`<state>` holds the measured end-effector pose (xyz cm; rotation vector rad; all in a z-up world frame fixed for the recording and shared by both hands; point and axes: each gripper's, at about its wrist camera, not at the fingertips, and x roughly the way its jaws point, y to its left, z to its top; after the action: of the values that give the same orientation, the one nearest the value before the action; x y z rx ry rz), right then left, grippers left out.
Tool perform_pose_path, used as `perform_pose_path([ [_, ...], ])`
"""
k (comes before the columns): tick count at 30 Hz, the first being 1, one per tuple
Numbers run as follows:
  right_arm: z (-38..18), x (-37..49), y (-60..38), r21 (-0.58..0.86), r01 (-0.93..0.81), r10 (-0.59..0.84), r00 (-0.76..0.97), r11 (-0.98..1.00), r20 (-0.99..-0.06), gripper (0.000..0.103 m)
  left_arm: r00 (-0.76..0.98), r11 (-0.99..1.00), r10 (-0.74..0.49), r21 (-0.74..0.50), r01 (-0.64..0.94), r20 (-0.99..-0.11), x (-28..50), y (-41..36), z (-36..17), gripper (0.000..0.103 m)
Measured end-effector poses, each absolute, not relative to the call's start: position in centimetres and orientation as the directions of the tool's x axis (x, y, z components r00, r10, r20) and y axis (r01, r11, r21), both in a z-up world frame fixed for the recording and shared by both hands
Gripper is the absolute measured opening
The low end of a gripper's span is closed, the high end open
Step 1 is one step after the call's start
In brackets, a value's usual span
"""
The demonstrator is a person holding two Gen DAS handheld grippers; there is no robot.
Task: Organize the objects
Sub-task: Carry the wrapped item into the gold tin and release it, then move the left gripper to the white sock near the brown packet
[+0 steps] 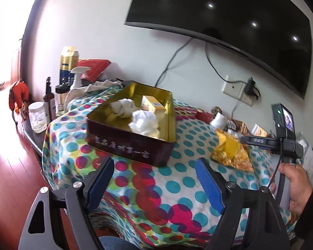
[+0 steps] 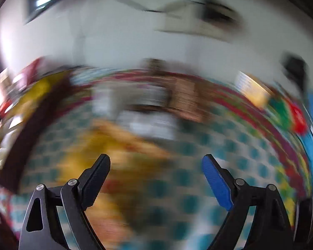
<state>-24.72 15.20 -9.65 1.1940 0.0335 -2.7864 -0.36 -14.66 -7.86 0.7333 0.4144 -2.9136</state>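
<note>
1. Sitting ahead of the left gripper (image 1: 154, 166): tin (image 1: 131, 123), corner pointing toward it, long axis slanting away leftward.
2. Gaping, empty, angled downward.
3. Right gripper (image 2: 156, 166): spread wide, seemingly empty amid blur.

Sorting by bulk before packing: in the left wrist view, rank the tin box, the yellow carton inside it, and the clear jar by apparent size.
1. Tin box, clearly largest.
2. Clear jar.
3. Yellow carton, partly hidden by the tin's wall; it looks close to the jar, so that order is unsure.

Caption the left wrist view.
Open left gripper faces a tin box holding crumpled tissues on a polka-dot cloth.
</note>
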Motion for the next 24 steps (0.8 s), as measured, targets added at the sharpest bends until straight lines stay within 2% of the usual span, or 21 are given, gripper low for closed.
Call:
perform_pose_path([
  [4,-10.1,-25.8,20.9,0.046,-0.048,0.002,-0.705,-0.998,-0.709,0.089,-0.879,-0.970,-0.027,-0.201,0.139,-0.477,-0.6,-13.5,-8.4,0.082],
  [7,-10.1,-26.4,23.6,0.088,-0.126,0.030,-0.721,-0.988,-0.692,0.099,-0.878,-0.982,-0.021,-0.157,0.109,-0.478,-0.8,-12.2,-8.9,0.082],
  [14,-11.7,-27.8,26.3,0.162,-0.224,0.025,-0.655,-0.961,-0.755,0.101,-0.866,-0.996,0.020,-0.090,0.029,-0.499,-4.3,-8.4,-8.1,0.082],
  [19,-11.8,-27.8,26.0,0.145,-0.224,0.037,-0.648,-0.964,-0.761,0.103,-0.847,-0.994,0.092,-0.104,-0.043,-0.523,-11.7,-4.6,-5.8,0.082],
  [24,-11.9,-27.7,26.2,0.151,-0.230,0.035,-0.647,-0.961,-0.761,0.103,-0.822,-0.991,0.130,-0.057,-0.118,-0.554,-19.8,-0.8,-4.4,0.082],
])
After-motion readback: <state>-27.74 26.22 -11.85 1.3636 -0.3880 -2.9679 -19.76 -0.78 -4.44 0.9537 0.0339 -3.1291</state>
